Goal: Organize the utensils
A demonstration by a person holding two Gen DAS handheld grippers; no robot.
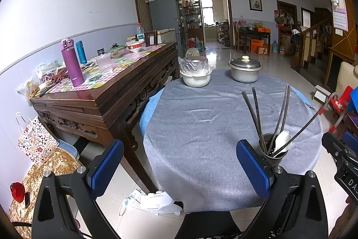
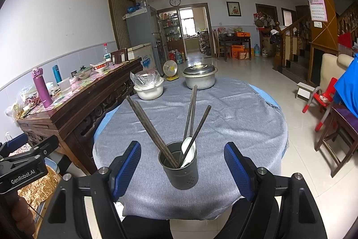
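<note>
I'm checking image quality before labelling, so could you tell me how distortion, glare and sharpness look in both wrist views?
Left wrist view: strong fisheye bending with dark corners, window glare on the floor tiles, and the utensil holder is sharp. Right wrist view: the same curvature, even daylight, and the chopsticks and white spoon are crisp with no motion blur.

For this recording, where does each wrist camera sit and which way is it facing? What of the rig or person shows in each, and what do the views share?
Left wrist: behind the open left gripper, facing across the round table toward the far doorway; the utensil holder lies to the right, and the right gripper's body shows at the right edge.
Right wrist: behind the open right gripper, aimed straight at the utensil holder between its fingers; the left gripper and a hand show at lower left.
Shared: table, holder with chopsticks and white spoon, two covered pots.
</note>
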